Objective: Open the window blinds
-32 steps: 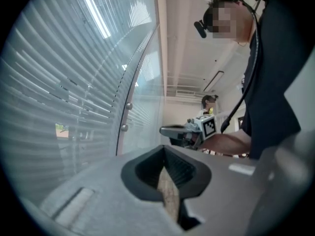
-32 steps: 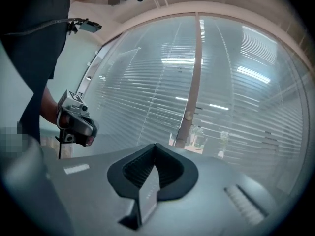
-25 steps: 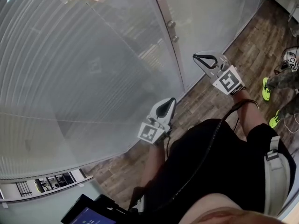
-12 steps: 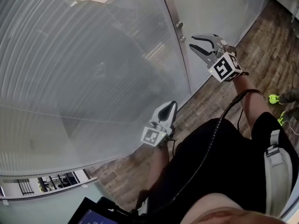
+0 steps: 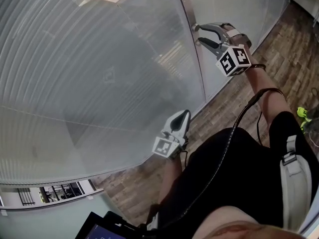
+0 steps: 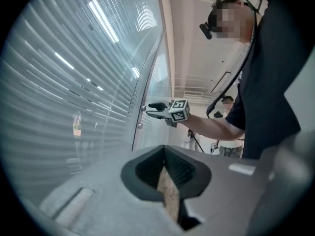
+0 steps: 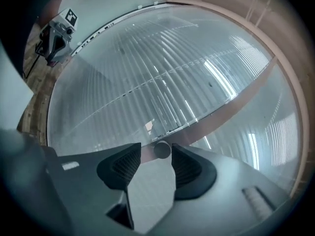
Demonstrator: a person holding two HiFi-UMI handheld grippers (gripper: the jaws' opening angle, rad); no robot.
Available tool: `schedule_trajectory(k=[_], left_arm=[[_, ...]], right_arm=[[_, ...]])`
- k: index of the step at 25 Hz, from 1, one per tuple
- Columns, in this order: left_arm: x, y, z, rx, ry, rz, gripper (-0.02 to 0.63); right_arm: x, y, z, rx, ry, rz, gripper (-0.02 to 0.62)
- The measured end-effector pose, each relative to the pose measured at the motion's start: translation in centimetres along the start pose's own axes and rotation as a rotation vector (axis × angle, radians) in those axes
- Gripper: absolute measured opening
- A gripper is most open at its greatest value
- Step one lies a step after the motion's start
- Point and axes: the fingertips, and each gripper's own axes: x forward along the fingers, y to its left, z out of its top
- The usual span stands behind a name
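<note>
Left gripper hung low in front of me with its jaws pressed together and nothing between them, pointed about level toward the glass. From where I was steering, the window blinds filled everything to its left and ahead: thin horizontal slats lying flat behind a large glass pane, seemingly closed, with only faint shapes showing through them. A narrow vertical frame post marked the pane's right edge, and two small round knobs sat on it, one above the other. I could see the upper knob right at the jaw tips of the right gripper, which I held higher up against the post, well apart from the left one. Its jaws had just been opening and stood wide, with the knob sitting in the gap between them and not pinched. Past the post, another glazed panel ran on to the right above the wooden floor.
</note>
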Motion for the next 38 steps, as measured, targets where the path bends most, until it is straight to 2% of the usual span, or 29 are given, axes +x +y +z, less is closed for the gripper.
schedule_trajectory(k=[11, 13, 15, 24, 27, 30, 38], left_arm=[[-0.9, 0.4, -0.2, -0.003, -0.01, 0.026, 0.002], [-1.0, 0.5, -0.4, -0.005, -0.008, 0.027, 0.003], [-1.1, 0.5, -0.5, -0.01, -0.006, 0.032, 0.003], [-1.6, 1.8, 0.0, -0.01, -0.021, 0.066, 0.003], [-1.6, 1.6, -0.1, -0.01, -0.017, 0.065, 0.003], [-1.6, 1.3, -0.3, -0.015, -0.014, 0.064, 0.003], [-1.5, 1.3, -0.6, -0.018, 0.002, 0.067, 0.003]], right_arm=[[2.0, -0.5, -0.2, -0.103, 0.044, 0.004, 0.186], [2.2, -0.6, -0.4, -0.106, 0.052, 0.003, 0.173], [2.2, -0.8, -0.4, -0.095, 0.058, 0.003, 0.125], [2.4, -1.0, -0.4, -0.097, 0.076, 0.004, 0.129], [2.4, -1.1, -0.3, -0.043, 0.07, -0.001, 0.129], [2.4, -1.3, -0.3, 0.059, 0.06, -0.004, 0.127], [2.6, -2.3, -0.9, 0.469, 0.015, -0.038, 0.127]])
